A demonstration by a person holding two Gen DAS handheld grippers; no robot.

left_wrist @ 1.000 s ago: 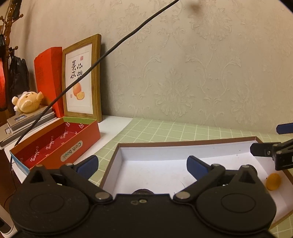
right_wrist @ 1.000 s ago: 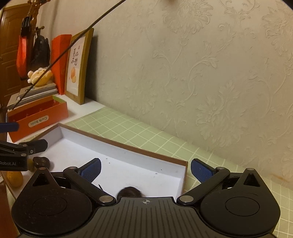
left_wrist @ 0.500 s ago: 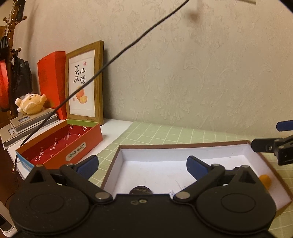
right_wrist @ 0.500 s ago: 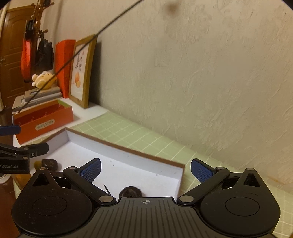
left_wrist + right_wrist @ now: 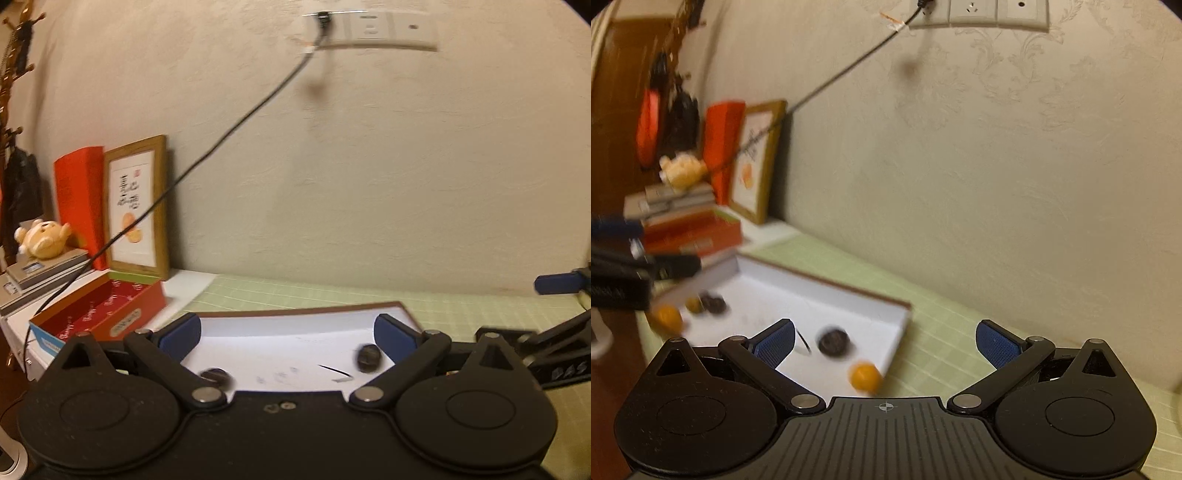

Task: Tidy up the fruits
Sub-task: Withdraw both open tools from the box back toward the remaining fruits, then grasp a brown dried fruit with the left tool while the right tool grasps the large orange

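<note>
- Two views, both blurred. In the left wrist view, the left tool (image 5: 288,334) is spread wide with nothing between its blue pads (image 5: 181,332).
- It hangs over a shallow white tray (image 5: 280,325) with a brown rim, which lies on a counter (image 5: 461,310) covered by a green checked mat.
- The mat is bare between the tray's far edge and the wall, and also to the tray's right, up to the right tool (image 5: 554,343) at the picture's right edge.
- Two dark round fruits sit in the tray: one (image 5: 216,376) near the left finger joint, one (image 5: 367,357) just beside the right pad.
- To the left an open red box (image 5: 99,314) sits close to the tray, with a framed picture (image 5: 136,206) leaning on the wall behind it.
- In the right wrist view, the right tool (image 5: 884,343) is likewise spread wide and empty, above the tray's right end (image 5: 827,295) and the bare mat (image 5: 945,347) beside it.
- A small orange fruit (image 5: 865,376) lies in the tray's near right corner, against the wall, with a dark fruit (image 5: 833,342) just beside it.
- At the tray's far left end another dark fruit (image 5: 713,302) lies beside a small orange one (image 5: 693,304), with a larger orange fruit (image 5: 666,318) nearer the camera; blur hides whether that one is inside the rim.
- The left tool (image 5: 646,273) reaches in above that cluster.
</note>
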